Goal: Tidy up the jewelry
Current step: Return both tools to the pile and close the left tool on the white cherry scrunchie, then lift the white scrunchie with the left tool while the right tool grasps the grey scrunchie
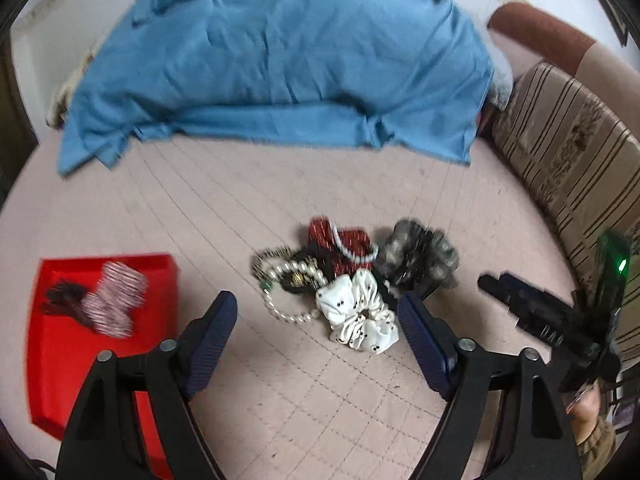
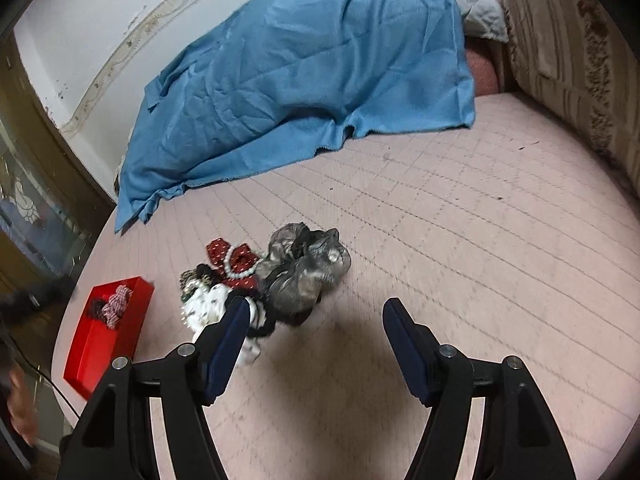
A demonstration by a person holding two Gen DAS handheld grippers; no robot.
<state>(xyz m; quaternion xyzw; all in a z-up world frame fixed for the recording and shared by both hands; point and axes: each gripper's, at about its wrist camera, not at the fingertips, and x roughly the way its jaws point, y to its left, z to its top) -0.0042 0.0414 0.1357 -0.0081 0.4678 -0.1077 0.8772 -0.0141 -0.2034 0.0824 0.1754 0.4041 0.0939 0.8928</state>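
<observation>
- Navy-padded jaws of the left gripper (image 1: 316, 312) stand wide and hold nothing; in the left wrist view they frame the near edge of the jewelry pile, above the bed surface.
- Right gripper (image 2: 316, 320): jaws likewise wide and empty, its left pad overlapping the pile's near edge in the right wrist view; contact cannot be told.
- Task items: a white dotted scrunchie (image 1: 360, 316) lies nearest, with a pearl strand (image 1: 288, 296) touching its left side, a red patterned piece crossed by a bead bracelet (image 1: 340, 244) behind, and a grey sheer scrunchie (image 1: 420, 256) to the right.
- Red tray (image 1: 52, 360) sits well left of the pile on the quilted pink bed (image 1: 240, 200); it already holds a striped scrunchie (image 1: 116, 300) and a dark item.
- Risk, as a judgement: the pieces overlap, so closing on one may drag a tangled strand along; thin beads could slip from broad pads.
- A blue cloth (image 1: 280, 60) drapes something unseen behind.
- Motion blur softens both views; the small dark pieces within the pile cannot be identified.
</observation>
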